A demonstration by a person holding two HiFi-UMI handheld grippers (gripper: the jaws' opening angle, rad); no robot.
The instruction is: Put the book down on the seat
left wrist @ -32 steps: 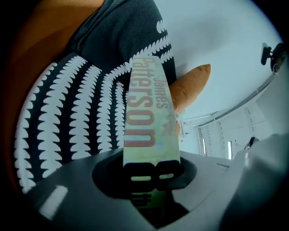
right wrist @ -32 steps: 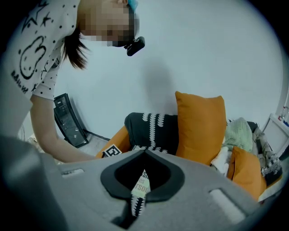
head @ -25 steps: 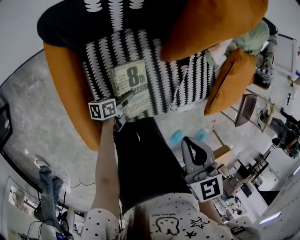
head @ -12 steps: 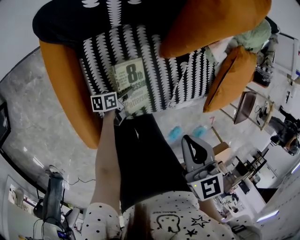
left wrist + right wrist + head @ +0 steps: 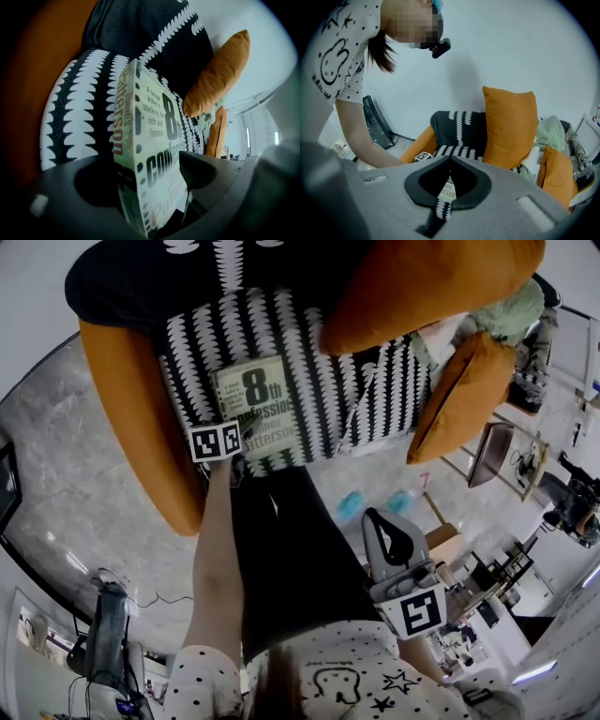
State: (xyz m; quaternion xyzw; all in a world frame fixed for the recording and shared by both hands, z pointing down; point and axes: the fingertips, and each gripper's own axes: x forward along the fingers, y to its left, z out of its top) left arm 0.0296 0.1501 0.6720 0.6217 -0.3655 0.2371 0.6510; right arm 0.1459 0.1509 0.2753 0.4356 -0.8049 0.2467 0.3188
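Release is what I read: the left gripper's (image 5: 247,435) jaws have just been opening and stand wide, pads off the book (image 5: 262,401). It has settled flat on the striped seat (image 5: 361,395) at 11 o'clock, its near edge between them. At 5 o'clock the right gripper (image 5: 384,526) waits closed and empty. Only withdrawal remains, I judge.

From the head view, the left gripper (image 5: 246,434), its jaws just opened, covers the book's (image 5: 258,407) lower left corner. In the right gripper view, only a sliver of the book shows through the right gripper's (image 5: 449,161) slit. The clutter (image 5: 553,493) at far right is too small to tell.
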